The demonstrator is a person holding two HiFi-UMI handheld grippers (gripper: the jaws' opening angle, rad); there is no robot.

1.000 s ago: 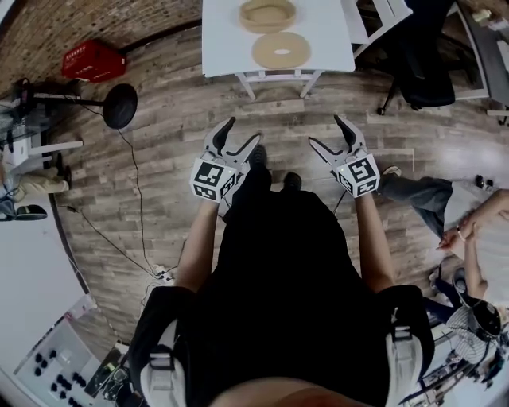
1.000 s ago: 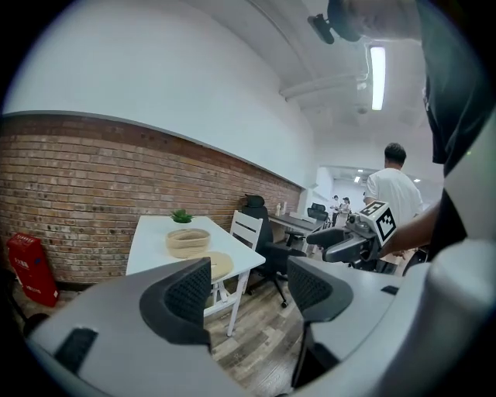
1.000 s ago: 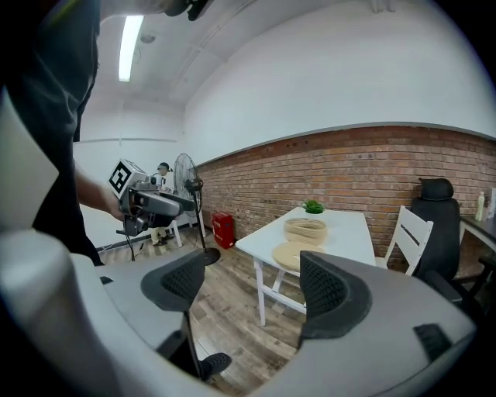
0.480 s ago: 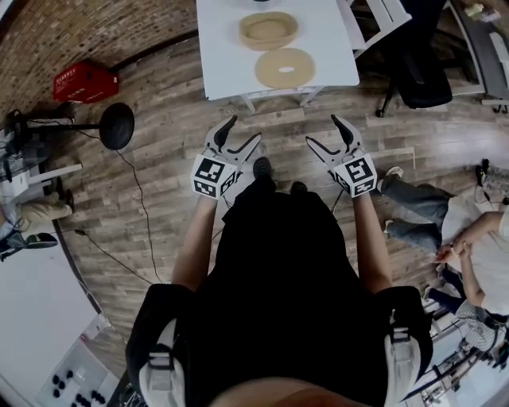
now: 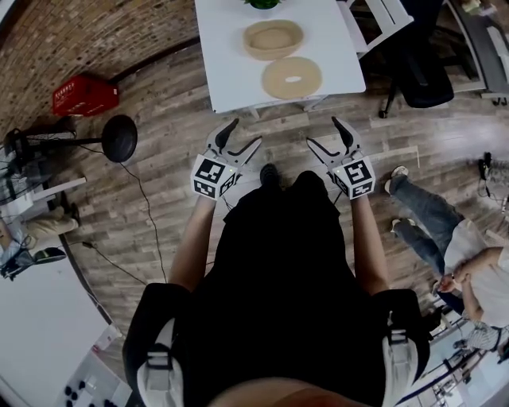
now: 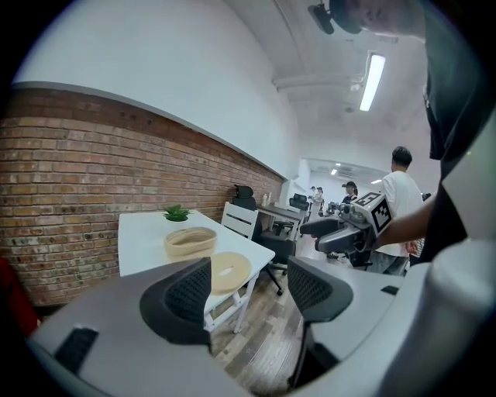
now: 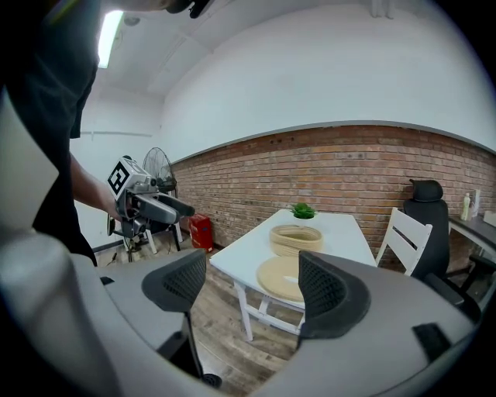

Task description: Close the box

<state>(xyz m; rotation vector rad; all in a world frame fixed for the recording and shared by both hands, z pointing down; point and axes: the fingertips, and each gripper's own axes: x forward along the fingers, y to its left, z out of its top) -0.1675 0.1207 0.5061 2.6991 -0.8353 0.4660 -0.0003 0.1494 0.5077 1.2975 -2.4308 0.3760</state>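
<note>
**Box [image 5: 273, 38] still open on table; approach under way**

Position: the box, a round shallow tan one, sits on the white table [image 5: 227, 63], toward the table's far side, near a small plant [image 5: 262, 3] at the far edge. The lid [image 5: 292, 77], a flat tan disc with a small mark at its centre, lies flat on the table just beside the box, on the near side and close to the table's front edge. It is not on the box.

Grippers: the left gripper [image 5: 243, 133] and right gripper [image 5: 324, 132] are held level over the floor, short of the table's front edge. Each gripper's own view shows its jaws spread with nothing between them; the table is seen past them.

Change over the last second: in the head view the table has slid further into frame, and the plant now shows at the top where it did not before. In both gripper views the table, box and lid look larger. The jaw spread is unchanged, and box and lid have not shifted on the table.

Reading: the person is walking up to the table; no contact yet, task at its very start. Likely next need: get within reach, then take the lid by its rim. A flat disc on a flat top gives little to bite on, so it may slide toward the edge.
</note>
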